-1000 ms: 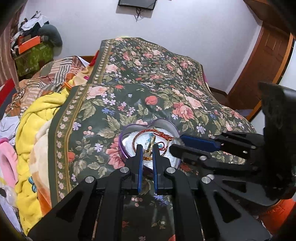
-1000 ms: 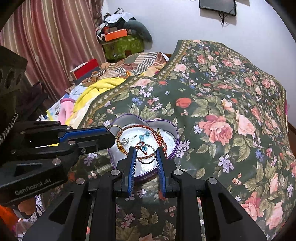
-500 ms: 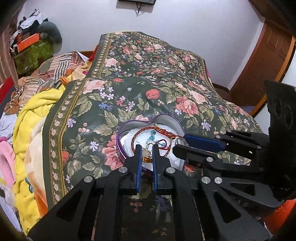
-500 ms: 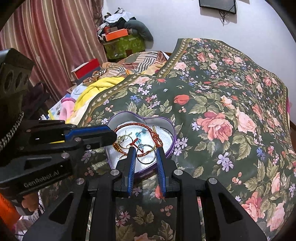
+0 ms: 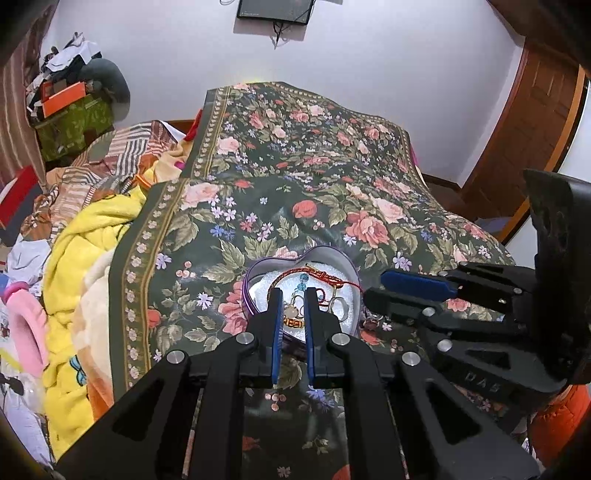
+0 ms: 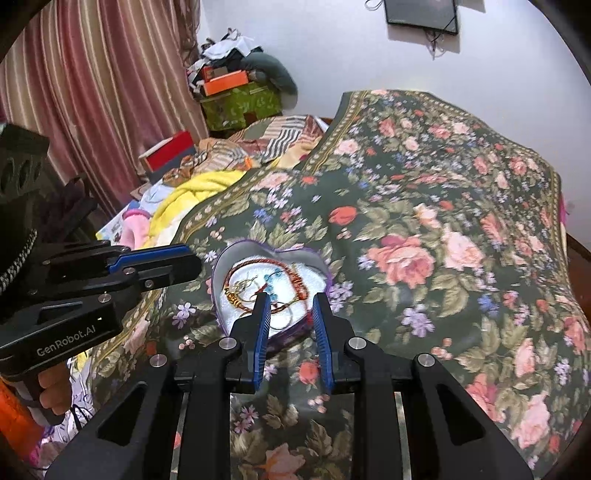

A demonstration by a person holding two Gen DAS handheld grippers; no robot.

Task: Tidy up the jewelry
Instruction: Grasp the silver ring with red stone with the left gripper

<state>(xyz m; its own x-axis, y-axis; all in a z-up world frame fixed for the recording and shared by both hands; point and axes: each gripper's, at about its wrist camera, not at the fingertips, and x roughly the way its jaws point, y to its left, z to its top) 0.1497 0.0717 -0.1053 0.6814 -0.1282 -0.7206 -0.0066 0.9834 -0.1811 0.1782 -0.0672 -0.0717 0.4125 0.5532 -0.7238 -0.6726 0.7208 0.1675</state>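
Left gripper [image 5: 294, 295] matte black, cut-out triangular frame, blue finger pads [image 5: 277, 332], silver screw heads, white "GenRobot.AI" lettering on its side, right gripper [image 6: 290, 301] same build, orange sleeve [image 6: 14, 421], bare fingers [image 6: 55, 391] at handle

Floral bedspread [image 5: 295, 155], yellow blanket [image 5: 85, 251], wall-mounted screen [image 5: 275, 11], wooden door [image 5: 532, 122].

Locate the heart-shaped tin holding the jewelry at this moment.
The heart-shaped tin sits on the floral bedspread, just ahead of the left gripper in the left wrist view, with the right gripper at its right edge.
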